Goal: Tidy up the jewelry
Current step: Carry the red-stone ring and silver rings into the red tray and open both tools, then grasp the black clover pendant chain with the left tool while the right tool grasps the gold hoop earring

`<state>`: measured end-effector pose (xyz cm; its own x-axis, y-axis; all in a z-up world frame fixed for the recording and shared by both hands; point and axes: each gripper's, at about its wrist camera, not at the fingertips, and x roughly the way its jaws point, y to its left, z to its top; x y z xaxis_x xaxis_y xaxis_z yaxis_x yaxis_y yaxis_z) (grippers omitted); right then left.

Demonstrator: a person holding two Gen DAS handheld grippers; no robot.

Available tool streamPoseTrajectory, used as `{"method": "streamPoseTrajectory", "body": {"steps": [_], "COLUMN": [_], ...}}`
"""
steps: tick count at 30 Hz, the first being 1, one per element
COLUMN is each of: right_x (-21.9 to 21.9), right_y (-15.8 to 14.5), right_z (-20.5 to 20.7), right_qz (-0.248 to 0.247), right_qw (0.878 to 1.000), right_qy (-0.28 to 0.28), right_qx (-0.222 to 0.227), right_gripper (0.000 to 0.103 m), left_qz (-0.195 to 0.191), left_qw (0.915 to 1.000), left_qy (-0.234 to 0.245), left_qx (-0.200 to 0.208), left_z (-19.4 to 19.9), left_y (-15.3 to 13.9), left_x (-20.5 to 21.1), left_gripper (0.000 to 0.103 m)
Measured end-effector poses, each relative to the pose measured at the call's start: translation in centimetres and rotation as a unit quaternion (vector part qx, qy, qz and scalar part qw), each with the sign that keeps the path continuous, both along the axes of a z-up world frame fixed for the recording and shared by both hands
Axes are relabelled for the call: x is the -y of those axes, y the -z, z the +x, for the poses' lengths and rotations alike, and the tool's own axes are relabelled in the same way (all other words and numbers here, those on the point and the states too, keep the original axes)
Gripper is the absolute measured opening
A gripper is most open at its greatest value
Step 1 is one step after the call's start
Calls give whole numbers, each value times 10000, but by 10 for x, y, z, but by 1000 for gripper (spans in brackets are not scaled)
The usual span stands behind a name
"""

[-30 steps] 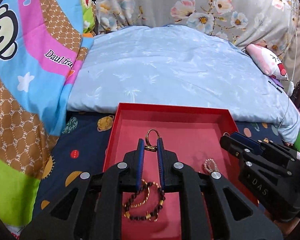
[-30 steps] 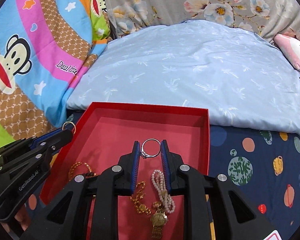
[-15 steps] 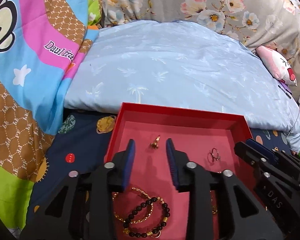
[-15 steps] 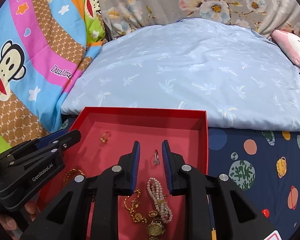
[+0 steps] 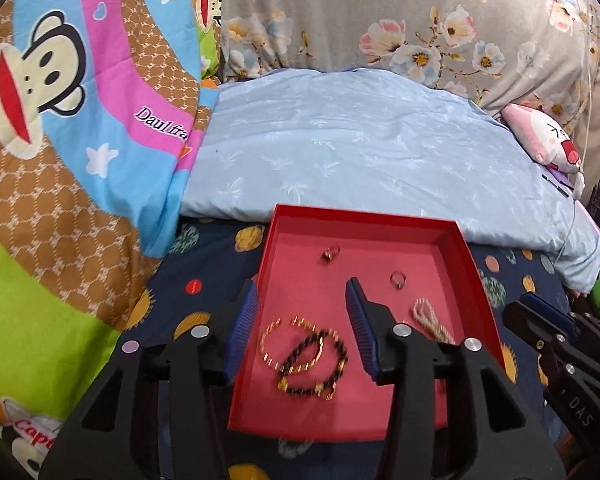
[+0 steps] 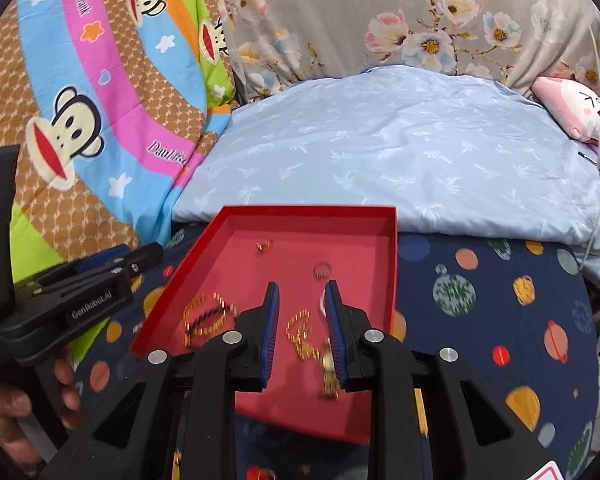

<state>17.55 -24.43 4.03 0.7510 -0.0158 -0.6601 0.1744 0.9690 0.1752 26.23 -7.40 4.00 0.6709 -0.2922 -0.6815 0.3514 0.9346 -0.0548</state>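
Observation:
A red tray lies on the dark planet-print sheet. In it lie a gold ring, a silver ring, gold and dark bead bracelets, a pearl bracelet, and a gold chain with a watch. My left gripper is open and empty above the tray's left wall. My right gripper is open and empty above the tray's near right part.
A light blue pillow lies behind the tray. A monkey-print quilt rises at the left. A pink plush toy sits at the far right. The floral fabric stands at the back.
Both grippers let go of their rings, which now lie in the tray. Both have opened wider and pulled back and up from the tray.

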Motion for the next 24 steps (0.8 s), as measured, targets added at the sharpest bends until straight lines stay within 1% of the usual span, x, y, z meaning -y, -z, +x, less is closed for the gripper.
{"method": "streamPoseTrajectory", "body": {"steps": [3,6,10,13,18,24], "right_x": [-11,-23,-34,-41,-48,-55], "right_y": [8,24,49,66,84,93], "right_z": [-26,-53,-78,-86,-90,-82], "right_qz": [-28,-11,101,153,216,132], "right_qw": [9999,9995,9981,9967,9953,9944], "right_qy": [-54,-115,-194,-211,-240,-285], "right_qx": [-97,-300,-580,-767,-918,-1014], "right_gripper": [23,23,23,23,23,23], "left_qz": [11,88,42,54,114,222], "left_qw": [9999,9998,9986,9972,9950,9945], "left_qy": [-24,-74,-218,-275,-327,-296], "left_qx": [-105,-183,-490,-690,-940,-984], "left_z": [-24,-45,-71,-87,-103,-113], "left_y": [6,15,36,52,73,84], "left_x": [-13,-25,-45,-54,-61,-59], "left_gripper": [45,45,45,45,45,45]}}
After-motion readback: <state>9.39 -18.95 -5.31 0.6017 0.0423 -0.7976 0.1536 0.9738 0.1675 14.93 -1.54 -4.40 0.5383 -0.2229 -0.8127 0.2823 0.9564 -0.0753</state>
